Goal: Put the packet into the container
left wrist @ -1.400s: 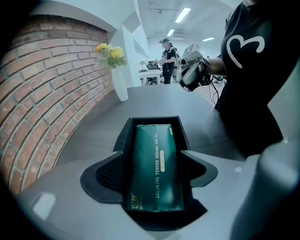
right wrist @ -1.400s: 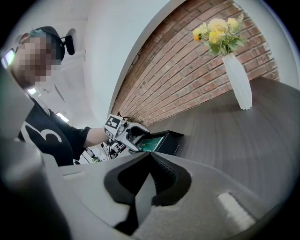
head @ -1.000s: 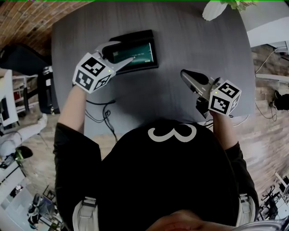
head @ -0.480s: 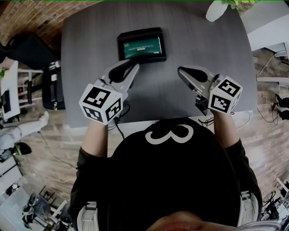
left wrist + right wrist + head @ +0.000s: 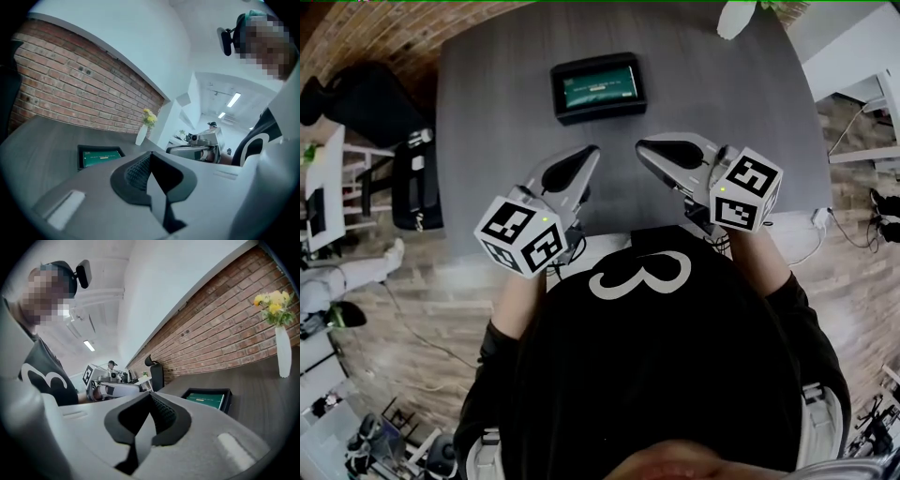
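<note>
Lying flat in the black rectangular plastic container, the green printed packet covers most of the container's floor. The container rests on the grey matte tabletop, toward the 12 o'clock edge in the head view, and neither gripper touches it.

The left gripper sits at about 6 to 7 o'clock from the container, well apart from it and near the table's 6 o'clock edge. Its tip points toward 1 o'clock. Its jaws have just been closing, and in the left gripper view they meet pad to pad with nothing between them.

The right gripper sits at about 5 o'clock from the container, with its tip pointing toward 10 o'clock. The two tips are near each other but apart. In the right gripper view its jaws are likewise pressed together and empty.

At the table's 1 o'clock corner stands a white slender vase holding yellow flowers. Behind the vase runs a red brick wall.
</note>
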Tool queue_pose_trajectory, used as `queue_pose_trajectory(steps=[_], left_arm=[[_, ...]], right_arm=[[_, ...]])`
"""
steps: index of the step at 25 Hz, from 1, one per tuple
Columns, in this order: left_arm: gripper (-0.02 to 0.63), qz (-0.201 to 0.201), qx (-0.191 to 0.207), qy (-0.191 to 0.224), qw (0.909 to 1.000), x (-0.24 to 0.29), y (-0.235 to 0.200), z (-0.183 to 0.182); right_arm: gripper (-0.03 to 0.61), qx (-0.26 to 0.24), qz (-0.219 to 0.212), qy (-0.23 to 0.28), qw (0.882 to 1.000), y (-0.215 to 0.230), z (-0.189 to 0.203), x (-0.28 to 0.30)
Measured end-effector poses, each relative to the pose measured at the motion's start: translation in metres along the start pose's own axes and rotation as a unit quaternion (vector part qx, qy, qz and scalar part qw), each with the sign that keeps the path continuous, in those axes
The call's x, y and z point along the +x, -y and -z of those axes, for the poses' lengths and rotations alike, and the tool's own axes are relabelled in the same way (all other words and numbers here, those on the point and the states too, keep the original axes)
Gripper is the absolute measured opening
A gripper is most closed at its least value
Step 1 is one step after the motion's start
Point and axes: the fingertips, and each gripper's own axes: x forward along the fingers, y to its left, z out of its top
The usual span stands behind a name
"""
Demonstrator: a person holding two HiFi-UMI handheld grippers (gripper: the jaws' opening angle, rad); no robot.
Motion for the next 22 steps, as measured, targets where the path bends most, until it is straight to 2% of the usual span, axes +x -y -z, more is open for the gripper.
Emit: queue_pose_trajectory(steps=[5, 14, 22], left_arm=[[0.012, -0.011, 0.027, 0.013, 0.9995, -0.014, 0.006, 0.004], [0.012, -0.007, 0.007, 0.016, 0.9998, -0.024, 0.007, 0.013], [0.012, -0.010, 0.015, 0.012, 0.9998, -0.025, 0.006, 0.017]], right_arm=[[0.002, 0.000, 0.004, 0.006, 1.000, -0.012, 0.006, 0.004], [0.002, -0.005, 0.011, 0.011, 1.000, -0.017, 0.014, 0.009], [0.002, -0.003, 0.019, 0.007, 1.000, -0.015, 0.019, 0.009]])
